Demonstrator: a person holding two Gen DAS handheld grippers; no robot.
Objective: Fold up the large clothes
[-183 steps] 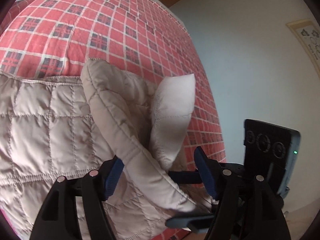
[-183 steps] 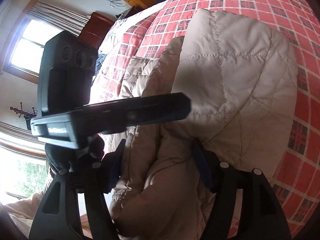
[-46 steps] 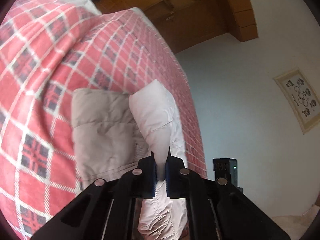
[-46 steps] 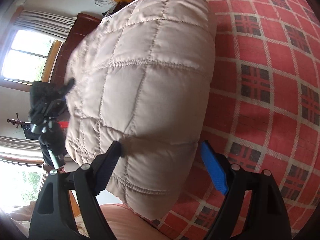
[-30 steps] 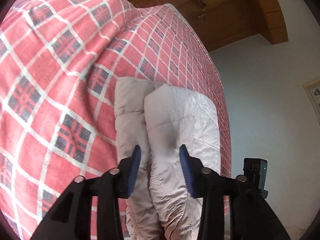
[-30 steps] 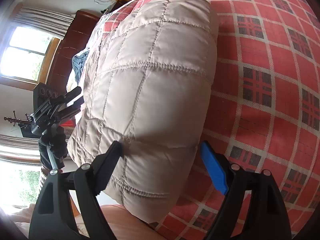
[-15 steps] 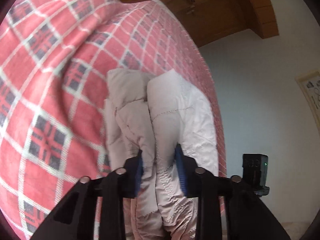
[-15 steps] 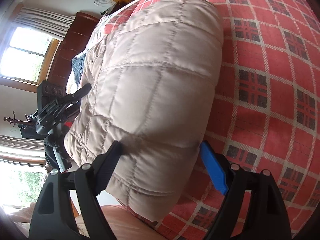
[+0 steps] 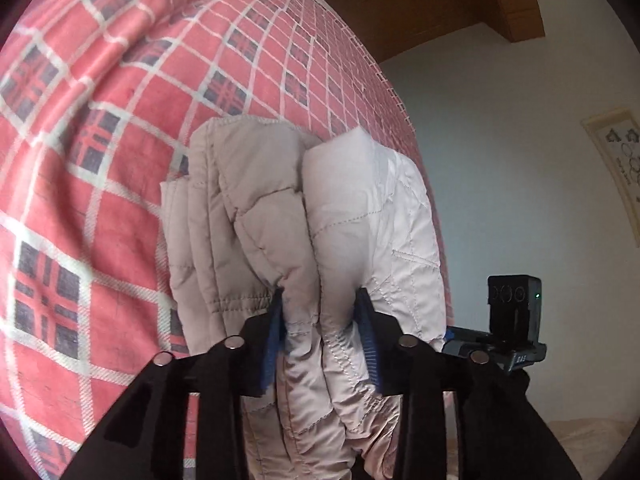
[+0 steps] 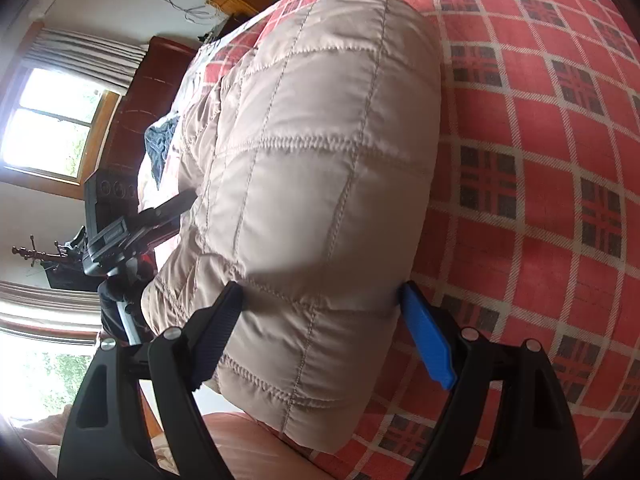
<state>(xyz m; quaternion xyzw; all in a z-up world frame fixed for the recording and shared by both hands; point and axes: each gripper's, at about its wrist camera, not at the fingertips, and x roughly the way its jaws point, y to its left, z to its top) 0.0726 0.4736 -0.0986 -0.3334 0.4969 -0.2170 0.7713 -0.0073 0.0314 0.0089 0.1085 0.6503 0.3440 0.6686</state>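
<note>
Left wrist view: quilted coat (image 9: 276, 216) runs off the bottom edge between the left gripper (image 9: 320, 312) fingers; lower folds unseen. Pad contact hidden by bulging fabric. Bed (image 9: 100, 128) cut off at left and top edges. Framed picture (image 9: 616, 168) clipped at right edge, print too small to read.

Right wrist view: coat's far end blocks the bed's far corner. Dark heap (image 10: 160, 148) near headboard unidentifiable.
</note>
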